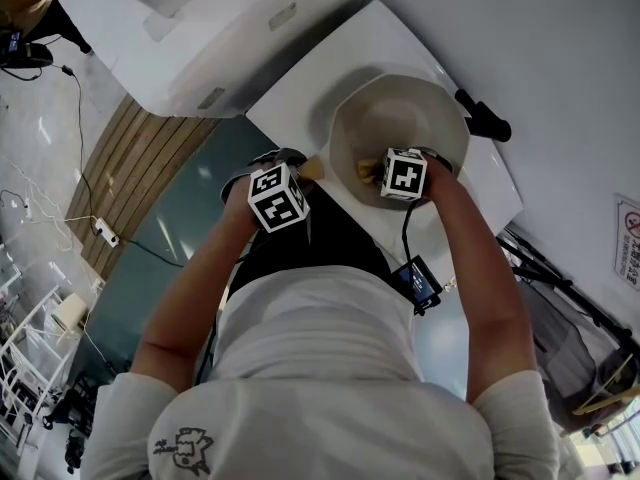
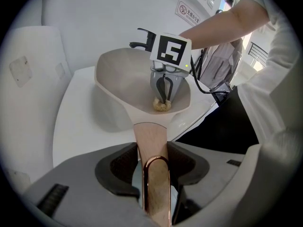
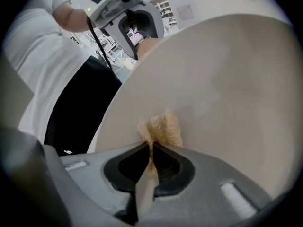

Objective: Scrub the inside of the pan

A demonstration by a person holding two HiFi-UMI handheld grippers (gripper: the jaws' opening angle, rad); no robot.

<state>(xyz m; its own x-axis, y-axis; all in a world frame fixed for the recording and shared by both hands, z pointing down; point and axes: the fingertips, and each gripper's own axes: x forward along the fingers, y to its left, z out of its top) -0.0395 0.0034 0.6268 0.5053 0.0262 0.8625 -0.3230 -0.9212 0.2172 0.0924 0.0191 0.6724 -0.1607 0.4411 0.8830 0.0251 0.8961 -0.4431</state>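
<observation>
On the white worktop (image 1: pixel 375 43) sits the pan (image 1: pixel 395 113), directly in front of the person and near the worktop's front edge. To the upper left, a big white cabinet (image 1: pixel 200 38) with rounded edges stands close against the worktop. Past it, a band of brown wooden planks (image 1: pixel 135 168) runs beside smooth grey-green flooring.

The pan is wide and deep, with a matt cream inside and a rim that flares outward. Its handle (image 2: pixel 150 136) is pale wood, flat and tapering, and ends in a copper-coloured metal loop. The left gripper (image 2: pixel 152 167) is clamped on that handle, with a dark ribbed pad pressed against each side just ahead of the loop. The right gripper (image 3: pixel 150 160) reaches down into the bowl and blocks the view of part of its near wall. Its jaws are pinched nearly together on a scrub pad (image 3: pixel 163 129), a tan, coarse, fibrous wad that lies against the pan's inner surface.

Behind the pan, a black stubby fitting (image 1: pixel 483 115) juts out over the worktop. A wall sign (image 2: pixel 189 12) carries a red prohibition circle and a line of characters too small to read. A black device (image 1: pixel 420 281) with a blue screen hangs on a cable at the person's waist. A white power strip (image 1: pixel 103 233) lies on the floor.
</observation>
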